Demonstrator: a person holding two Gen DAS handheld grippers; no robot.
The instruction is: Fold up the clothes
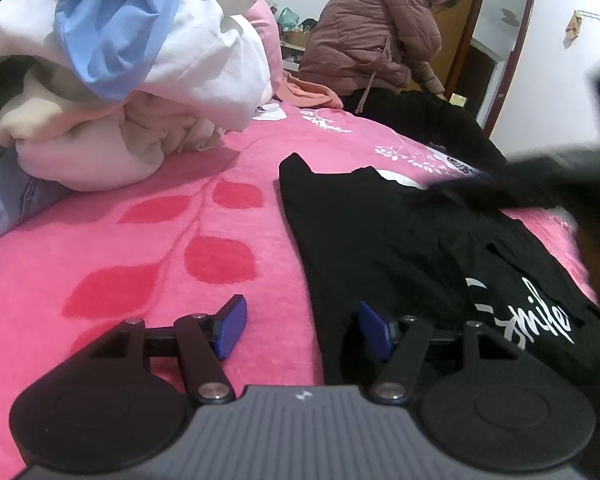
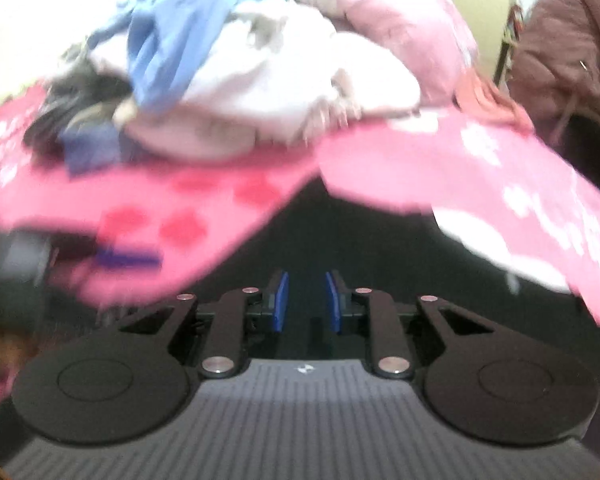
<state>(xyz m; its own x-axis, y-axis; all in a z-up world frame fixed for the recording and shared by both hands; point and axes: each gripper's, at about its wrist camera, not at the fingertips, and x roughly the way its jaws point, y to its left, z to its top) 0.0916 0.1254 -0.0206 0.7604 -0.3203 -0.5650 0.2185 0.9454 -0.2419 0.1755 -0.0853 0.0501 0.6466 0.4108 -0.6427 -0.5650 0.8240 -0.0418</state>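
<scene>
A black shirt (image 1: 400, 248) with white lettering lies flat on the pink blanket (image 1: 148, 248) of a bed, and everything else sits around it. The left gripper (image 1: 300, 330) hovers low at the shirt's near left edge, its blue pads (image 1: 232, 326) spread wide with nothing between them: one pad is over the blanket, the other over the black cloth. Beyond the shirt, to its far left, a pile of clothes (image 1: 132, 76) in white, cream and light blue is heaped on the blanket. Behind the shirt's far end a person in a mauve padded jacket (image 1: 376, 28) bends over the bed's far side. In the right wrist view, which is blurred, the right gripper (image 2: 307, 302) has its pads (image 2: 282, 300) drawn to a narrow gap over black cloth (image 2: 340, 236); whether they pinch that cloth cannot be told. The pile (image 2: 236, 84) shows beyond it on the blanket (image 2: 440, 168).
</scene>
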